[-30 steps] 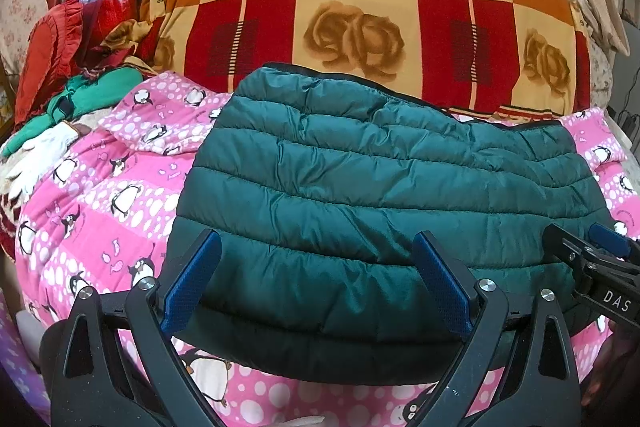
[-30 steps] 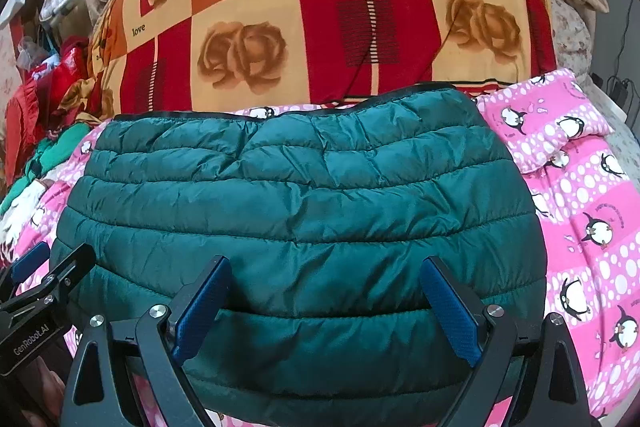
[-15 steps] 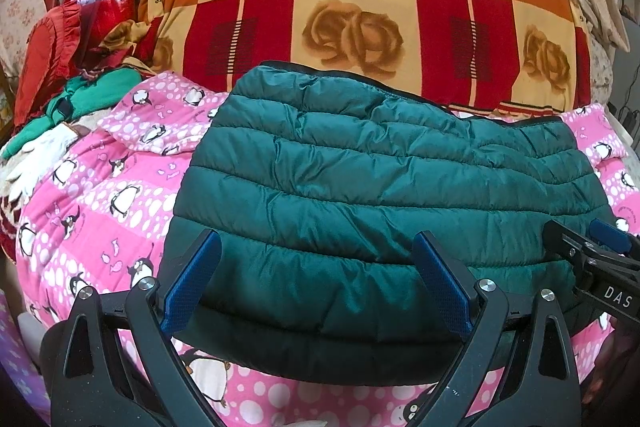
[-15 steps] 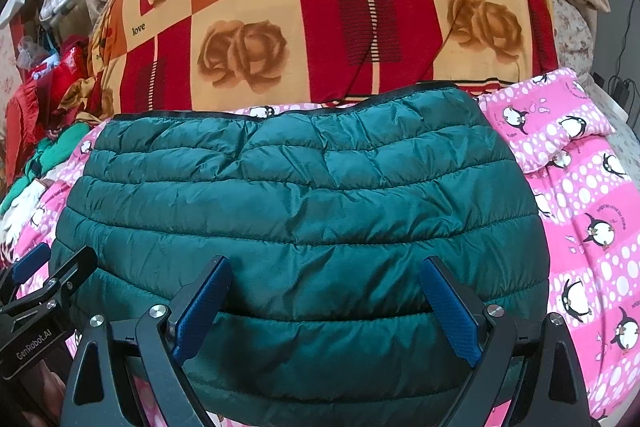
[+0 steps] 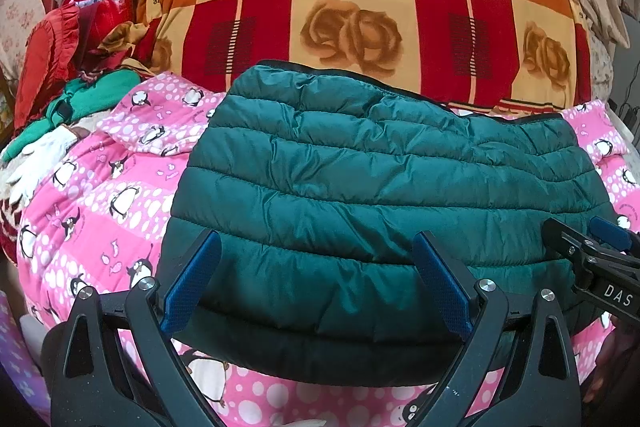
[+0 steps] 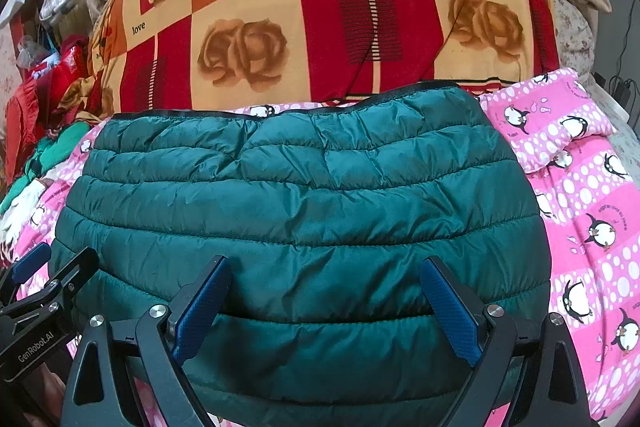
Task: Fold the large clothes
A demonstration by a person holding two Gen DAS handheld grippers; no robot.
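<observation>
A dark green quilted puffer jacket (image 5: 380, 187) lies folded into a wide flat bundle on the pink penguin bedspread (image 5: 100, 195); it also shows in the right wrist view (image 6: 300, 207). My left gripper (image 5: 316, 267) is open and empty, hovering over the jacket's near left part. My right gripper (image 6: 326, 291) is open and empty over the jacket's near right part. Each gripper shows at the edge of the other's view: the right gripper (image 5: 596, 259) and the left gripper (image 6: 44, 287).
A big rolled quilt with red, orange and cream squares and roses (image 5: 360, 7) lies behind the jacket. A pile of red and green clothes (image 5: 60, 67) sits at the far left. More pink bedspread (image 6: 580, 207) lies right of the jacket.
Both grippers have drifted very slightly; the jacket sits a touch lower in the views. Both jaws stay open and nothing was grasped.
</observation>
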